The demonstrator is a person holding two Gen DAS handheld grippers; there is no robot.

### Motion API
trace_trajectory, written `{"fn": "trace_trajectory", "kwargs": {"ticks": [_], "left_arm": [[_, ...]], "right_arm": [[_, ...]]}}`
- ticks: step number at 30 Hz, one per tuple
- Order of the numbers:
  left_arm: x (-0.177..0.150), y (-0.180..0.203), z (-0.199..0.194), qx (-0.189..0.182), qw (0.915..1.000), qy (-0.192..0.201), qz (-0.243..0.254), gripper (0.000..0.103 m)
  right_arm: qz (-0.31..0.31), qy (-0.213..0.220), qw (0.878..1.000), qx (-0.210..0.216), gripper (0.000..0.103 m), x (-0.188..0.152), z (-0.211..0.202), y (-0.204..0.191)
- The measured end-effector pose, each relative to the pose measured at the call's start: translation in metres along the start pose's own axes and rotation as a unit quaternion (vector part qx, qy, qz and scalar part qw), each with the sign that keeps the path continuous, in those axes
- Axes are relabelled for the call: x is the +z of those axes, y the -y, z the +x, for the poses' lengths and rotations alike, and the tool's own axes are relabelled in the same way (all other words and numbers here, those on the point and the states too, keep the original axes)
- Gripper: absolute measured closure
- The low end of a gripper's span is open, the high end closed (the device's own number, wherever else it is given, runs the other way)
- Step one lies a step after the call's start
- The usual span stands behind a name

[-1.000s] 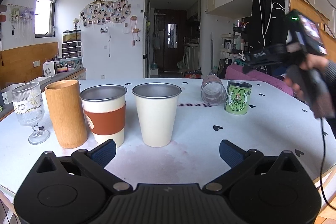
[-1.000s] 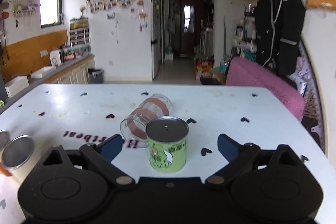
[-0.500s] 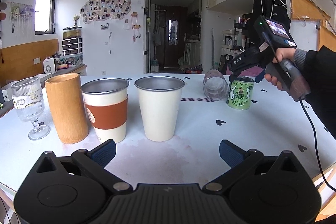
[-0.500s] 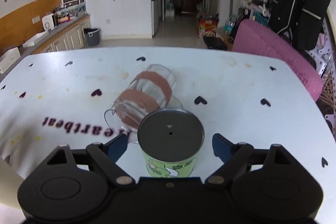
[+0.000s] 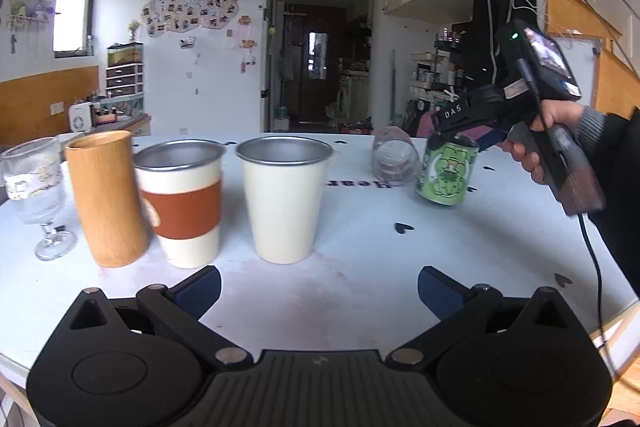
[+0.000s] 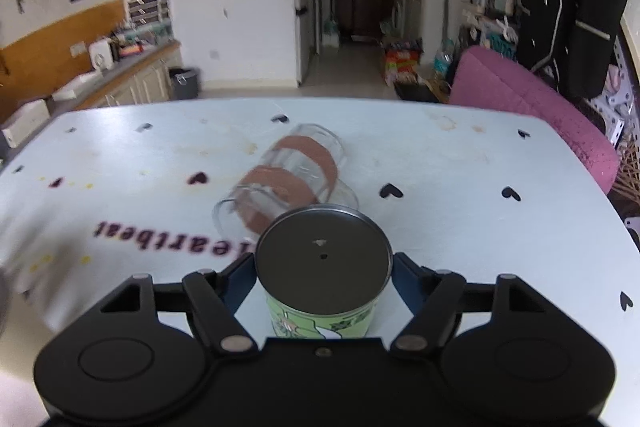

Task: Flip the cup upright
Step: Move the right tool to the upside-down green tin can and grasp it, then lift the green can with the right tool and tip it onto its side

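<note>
Closing in from half a second ago, your right claw [image 6: 323, 277] now pinches the upside-down green cup [image 6: 320, 291] near the worktop's [image 6: 460, 163] far right edge; lift and invert. Left claw [image 5: 318, 291] stays spread.

White capital letters "DAS" ran along the black arm of the right gripper [image 5: 460, 139], seen from the left wrist camera. The pale table [image 6: 440, 155] carried a dark printed word, upside down to both cameras: the right wrist view showed "eartbeat" [image 6: 168, 241], its first letter hidden behind the gripper finger; the left wrist view showed only "Hear" [image 5: 358, 183]. The green cup [image 5: 446, 173] bore a cartoon picture and small printing near its rim, too small and blurred to read.
</note>
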State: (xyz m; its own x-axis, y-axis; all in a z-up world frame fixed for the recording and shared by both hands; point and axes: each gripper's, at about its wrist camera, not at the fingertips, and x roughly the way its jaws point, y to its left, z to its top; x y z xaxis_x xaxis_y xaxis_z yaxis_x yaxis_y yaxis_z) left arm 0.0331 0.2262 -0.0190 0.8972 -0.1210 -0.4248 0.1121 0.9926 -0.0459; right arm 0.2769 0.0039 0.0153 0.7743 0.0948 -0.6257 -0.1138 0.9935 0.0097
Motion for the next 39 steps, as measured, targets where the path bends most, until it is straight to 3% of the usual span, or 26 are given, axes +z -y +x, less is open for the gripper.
{"fn": "trace_trajectory", "kwargs": {"ticks": [9, 16, 23, 39], "left_arm": [[0.008, 0.027, 0.034, -0.061, 0.9977, -0.015, 0.024, 0.000], [0.015, 0.049, 0.073, -0.114, 0.9899, -0.060, 0.060, 0.000], [0.019, 0.056, 0.105, -0.090, 0.9919, -0.074, 0.051, 0.000], [0.008, 0.036, 0.117, -0.054, 0.9936, -0.095, 0.027, 0.000]], "right_arm": [[-0.026, 0.069, 0.993, 0.095, 0.029, -0.063, -0.079, -0.037], [-0.028, 0.081, 0.987, 0.133, 0.029, -0.090, -0.106, -0.050], [-0.015, 0.076, 0.988, 0.136, 0.029, -0.097, -0.106, -0.042], [-0.027, 0.080, 0.988, 0.128, 0.029, -0.147, -0.132, -0.021]]}}
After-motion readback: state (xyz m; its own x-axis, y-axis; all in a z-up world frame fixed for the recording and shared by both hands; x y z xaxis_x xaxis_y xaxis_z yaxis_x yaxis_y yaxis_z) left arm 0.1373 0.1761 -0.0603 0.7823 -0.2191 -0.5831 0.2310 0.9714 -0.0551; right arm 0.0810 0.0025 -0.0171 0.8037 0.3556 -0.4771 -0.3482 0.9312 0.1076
